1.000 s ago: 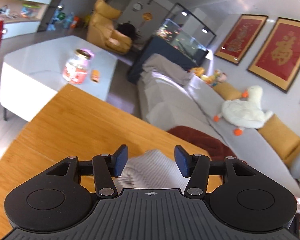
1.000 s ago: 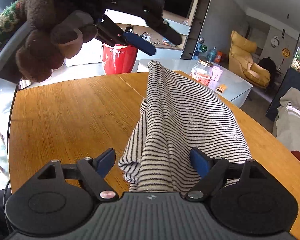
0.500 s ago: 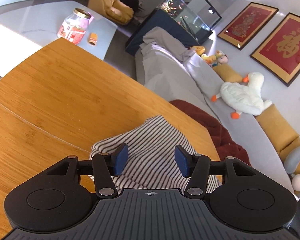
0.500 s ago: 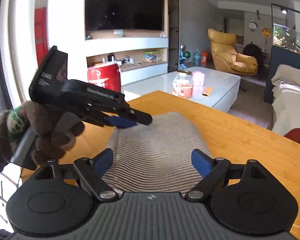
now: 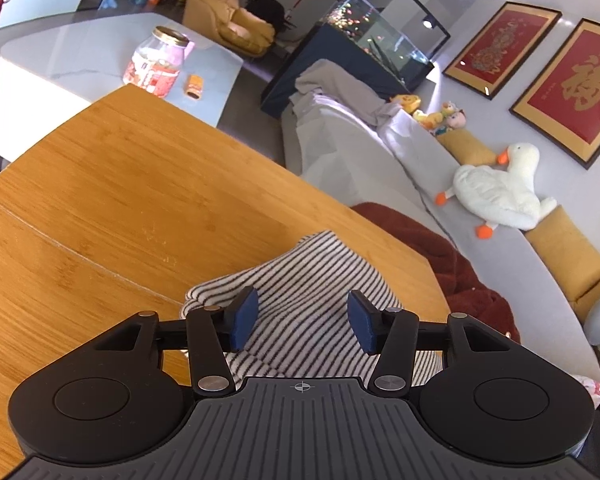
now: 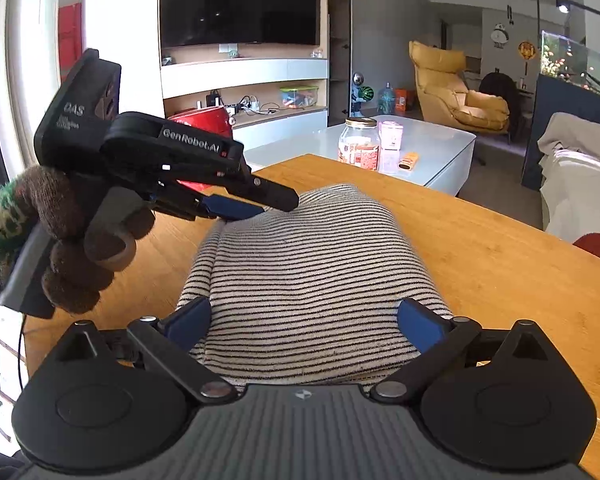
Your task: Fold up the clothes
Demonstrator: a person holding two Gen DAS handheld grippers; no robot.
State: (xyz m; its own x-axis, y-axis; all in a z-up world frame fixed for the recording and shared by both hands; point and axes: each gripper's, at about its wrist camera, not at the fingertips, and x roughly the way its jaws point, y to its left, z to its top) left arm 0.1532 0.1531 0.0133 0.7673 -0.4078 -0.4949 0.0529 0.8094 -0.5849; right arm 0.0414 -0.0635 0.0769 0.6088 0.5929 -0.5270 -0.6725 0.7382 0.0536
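Striped cloth lay folded on the wooden counter, both grippers hovering above, jaws wide, holding nothing. Probably next: pinch an edge, fold again.

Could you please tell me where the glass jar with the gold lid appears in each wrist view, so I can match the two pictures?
Left wrist view: the glass jar stands upper left, on the white coffee table beyond the wooden table's far edge.
Right wrist view: the glass jar sits right of centre, upper half, on the same coffee table.
Shared landmark: the yellow armchair behind it.
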